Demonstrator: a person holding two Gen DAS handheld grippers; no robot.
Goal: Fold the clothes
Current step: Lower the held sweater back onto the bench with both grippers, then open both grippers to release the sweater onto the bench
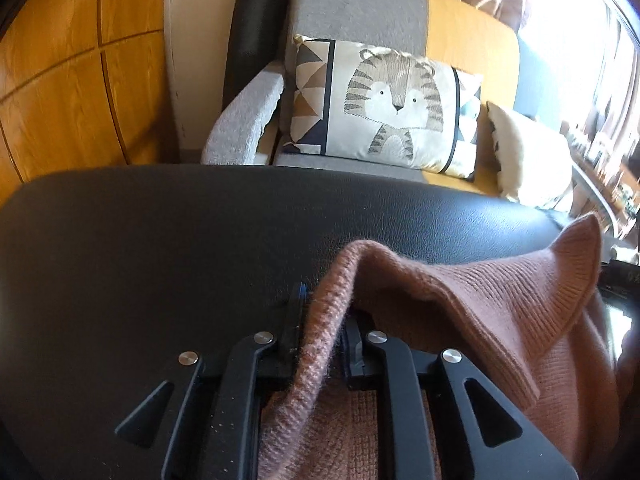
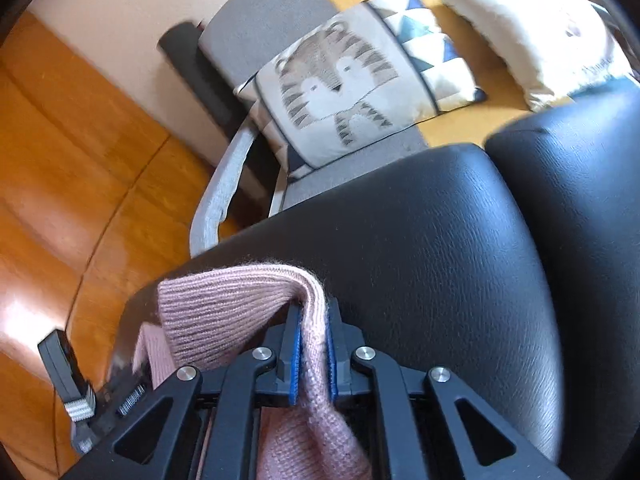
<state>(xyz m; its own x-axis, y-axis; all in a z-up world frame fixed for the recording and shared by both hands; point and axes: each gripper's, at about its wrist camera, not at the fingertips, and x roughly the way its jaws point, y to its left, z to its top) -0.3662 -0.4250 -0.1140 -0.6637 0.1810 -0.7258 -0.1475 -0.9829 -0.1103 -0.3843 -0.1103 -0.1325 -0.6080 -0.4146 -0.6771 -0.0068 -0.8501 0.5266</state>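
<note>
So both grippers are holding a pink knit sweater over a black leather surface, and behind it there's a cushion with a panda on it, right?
Not quite: the animal on the cushion is a striped tiger, not a panda, as the left wrist view shows. The rest holds: the left gripper and right gripper each have the pink knit sweater between their fingers over the black leather surface.

1. Both my tools hang over a padded stool point(image 1: 200, 240); the left tool point(image 1: 322, 320) and right tool point(image 2: 314, 320) each have a fold of the sweater point(image 1: 480, 312) between their fingers.
2. The sweater drapes to the right of my left tool.
3. Behind the stool stands a sofa point(image 1: 352, 12).
4. On its seat a tiger cushion point(image 1: 388, 104) leans against the backrest, with a second cushion point(image 1: 528, 152) to its right.
5. Wooden floor point(image 1: 72, 80) lies to the left.
</note>
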